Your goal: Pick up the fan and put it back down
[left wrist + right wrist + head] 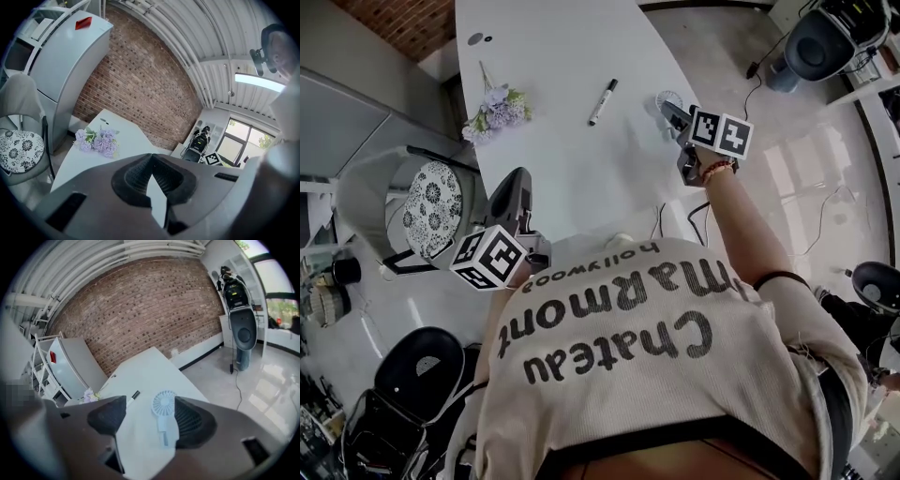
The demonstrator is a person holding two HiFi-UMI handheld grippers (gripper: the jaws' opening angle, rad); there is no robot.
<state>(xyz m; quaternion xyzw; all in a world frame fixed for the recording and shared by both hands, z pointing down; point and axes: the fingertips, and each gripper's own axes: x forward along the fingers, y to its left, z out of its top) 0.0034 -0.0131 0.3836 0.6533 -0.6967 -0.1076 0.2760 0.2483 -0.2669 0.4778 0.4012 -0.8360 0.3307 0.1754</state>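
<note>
- Closest in, the left gripper [152, 159] hangs by the near edge of the white table [553, 56]. Its pad tips are pressed together with nothing in them. It's well apart from the action, so I wouldn't count on it for anything here.
- Further out, the right gripper [150, 411] is reaching across the table with its jaws spread wide. As far as I can see, neither pad is touching anything.
- The fan [164, 420] lies flat on the table, framed between those spread jaws and sitting closer to the right-hand pad than the left one.
- Its long axis runs straight away from the gripper, handle end toward the jaws and round grille head at the far end. So the pads would close across the handle's width, which looks like the easy way to take it.
- My guess is that any grab needs the right gripper to come down and shift a bit to centre the handle.
- Past the fan, a marker [602, 101] lies near it on the table.
- Further left there's a bunch of purple flowers [497, 111], with a brick wall [140, 310] beyond.
</note>
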